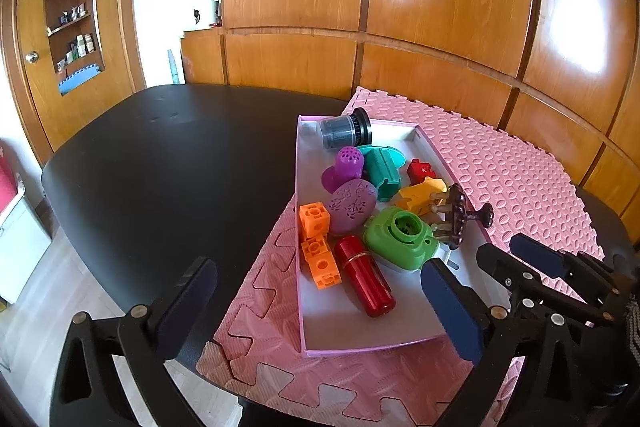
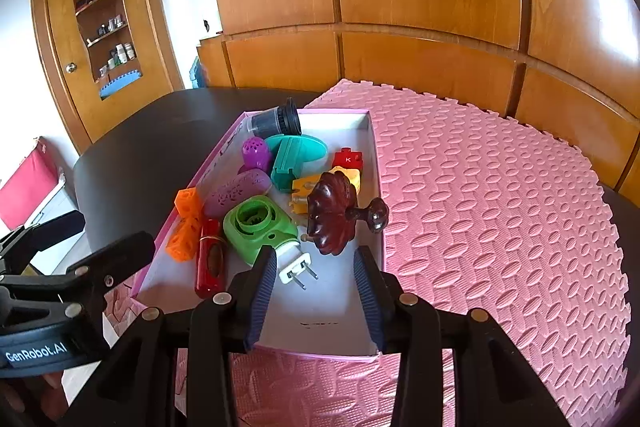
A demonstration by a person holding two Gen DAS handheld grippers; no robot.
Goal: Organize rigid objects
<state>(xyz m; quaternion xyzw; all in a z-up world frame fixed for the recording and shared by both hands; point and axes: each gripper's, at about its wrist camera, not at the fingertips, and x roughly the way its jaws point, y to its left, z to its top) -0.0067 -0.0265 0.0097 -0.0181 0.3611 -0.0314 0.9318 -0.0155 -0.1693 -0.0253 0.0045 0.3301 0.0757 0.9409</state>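
A shallow white tray with a pink rim (image 1: pixel 340 327) (image 2: pixel 374 163) lies on a pink foam mat. It holds a red tube (image 1: pixel 364 281) (image 2: pixel 208 263), orange cubes (image 1: pixel 318 239) (image 2: pixel 184 223), a green plug-in device (image 1: pixel 402 237) (image 2: pixel 256 223), a lilac oval (image 1: pixel 352 205), a dark carved wooden knob piece (image 1: pixel 460 217) (image 2: pixel 334 211), yellow, teal, purple and red pieces, and a black cylinder (image 1: pixel 346 129). My left gripper (image 1: pixel 316 263) (image 2: pixel 92 235) stands wide open at the tray's near left, holding nothing. My right gripper (image 2: pixel 316 255) (image 1: pixel 508 247) hovers open over the tray's near end, just short of the white plug (image 2: pixel 296 269).
The pink mat (image 2: pixel 500 227) (image 1: pixel 520 171) covers the right part of a black table (image 1: pixel 168 167). Wood-panelled walls (image 1: pixel 440 7) rise behind it. A cabinet door with shelves (image 1: pixel 74 11) stands at the far left, and pale floor (image 1: pixel 44 287) shows below the table's left edge.
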